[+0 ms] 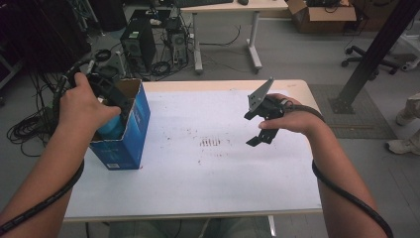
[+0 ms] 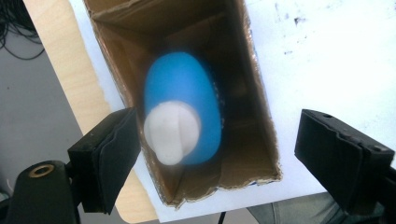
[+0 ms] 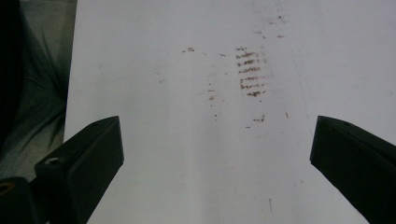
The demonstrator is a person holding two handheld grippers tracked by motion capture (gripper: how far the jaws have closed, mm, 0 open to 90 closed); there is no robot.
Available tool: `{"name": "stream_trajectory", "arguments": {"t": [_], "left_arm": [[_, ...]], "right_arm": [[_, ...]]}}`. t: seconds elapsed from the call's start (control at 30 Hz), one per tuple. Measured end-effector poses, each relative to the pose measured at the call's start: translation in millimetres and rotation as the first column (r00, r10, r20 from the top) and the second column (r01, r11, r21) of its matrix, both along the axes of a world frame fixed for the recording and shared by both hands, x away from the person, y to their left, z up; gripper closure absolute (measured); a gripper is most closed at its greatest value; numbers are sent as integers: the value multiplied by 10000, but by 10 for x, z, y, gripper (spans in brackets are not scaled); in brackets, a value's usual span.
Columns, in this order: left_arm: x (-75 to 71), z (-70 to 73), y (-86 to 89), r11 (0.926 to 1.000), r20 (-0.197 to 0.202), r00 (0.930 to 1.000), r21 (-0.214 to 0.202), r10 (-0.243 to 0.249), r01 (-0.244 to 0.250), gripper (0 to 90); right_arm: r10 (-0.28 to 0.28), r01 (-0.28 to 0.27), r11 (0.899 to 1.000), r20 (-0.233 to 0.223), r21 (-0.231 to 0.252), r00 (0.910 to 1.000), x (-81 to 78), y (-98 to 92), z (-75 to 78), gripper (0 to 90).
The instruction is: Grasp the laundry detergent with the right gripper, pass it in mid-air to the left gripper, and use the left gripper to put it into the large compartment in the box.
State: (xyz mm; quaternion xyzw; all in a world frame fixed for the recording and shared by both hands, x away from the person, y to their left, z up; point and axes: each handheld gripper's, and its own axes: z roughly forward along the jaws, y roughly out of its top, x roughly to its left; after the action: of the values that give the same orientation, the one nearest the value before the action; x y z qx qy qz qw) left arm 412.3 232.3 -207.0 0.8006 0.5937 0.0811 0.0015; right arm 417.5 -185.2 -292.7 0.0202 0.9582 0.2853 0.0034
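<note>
An open blue cardboard box (image 1: pixel 130 130) stands near the left edge of the white table (image 1: pixel 208 183). Inside it is a blue rounded bottle-like thing (image 1: pixel 110 130) with a white end. In the left gripper view this blue thing (image 2: pixel 182 102) is blurred and lies within the brown walls of the box (image 2: pixel 264 116). My left gripper (image 1: pixel 113 97) hangs over the box mouth, and its jaws (image 2: pixel 219 140) stand apart, touching nothing. My right gripper (image 1: pixel 257 128) hovers above the table's right half, open and empty (image 3: pixel 217 144).
Brown smudges (image 1: pixel 210 143) mark the table's middle (image 3: pixel 250 70). Behind the table are a computer tower (image 1: pixel 137 44) with cables, a desk (image 1: pixel 225 7) and a cardboard box (image 1: pixel 322 12). A black post (image 1: pixel 376 49) and a person's shoe (image 1: pixel 402 146) are at the right.
</note>
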Motion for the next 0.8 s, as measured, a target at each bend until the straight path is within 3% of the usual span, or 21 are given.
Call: {"name": "stream_trajectory", "arguments": {"t": [0.17, 0.33, 0.4, 0.5, 0.63, 0.7, 0.73, 0.8], "left_arm": [[-10, 45, -65, 9991, 135, 9990, -6, -422, 422, 85], [-17, 108, -142, 9959, 300, 9957, -214, -874, 880, 78], [-15, 139, -172, 9930, 399, 9928, -297, -1128, 1140, 59], [-7, 165, -237, 9826, 366, 9840, -582, -1744, 1763, 12], [-10, 224, -345, 9642, 446, 9667, -735, -2520, 2548, 2], [-13, 267, -414, 9512, 475, 9536, -717, -2972, 3000, 2], [-14, 281, -441, 9434, 475, 9456, -685, -3218, 3245, 2], [-22, 324, -521, 9196, 520, 9230, -817, -3812, 3844, 2]], "right_arm": [[-17, 17, 10000, 29, -21, 10000, -3, -12, 17, 28], [-31, 31, 10000, 45, -55, 10000, -6, -13, 35, 27], [-20, 21, 10000, 61, -82, 10000, -9, -16, 43, 29], [-30, 31, 9999, 76, -105, 10000, -11, -26, 56, 30], [-52, 53, 9998, 70, -185, 10000, -18, -34, 74, 29], [-60, 62, 9997, 102, -232, 9999, -16, -39, 89, 27], [-62, 64, 9996, 100, -261, 9999, -16, -41, 98, 28], [-60, 63, 9994, 106, -328, 9999, -16, -45, 117, 28]]}}
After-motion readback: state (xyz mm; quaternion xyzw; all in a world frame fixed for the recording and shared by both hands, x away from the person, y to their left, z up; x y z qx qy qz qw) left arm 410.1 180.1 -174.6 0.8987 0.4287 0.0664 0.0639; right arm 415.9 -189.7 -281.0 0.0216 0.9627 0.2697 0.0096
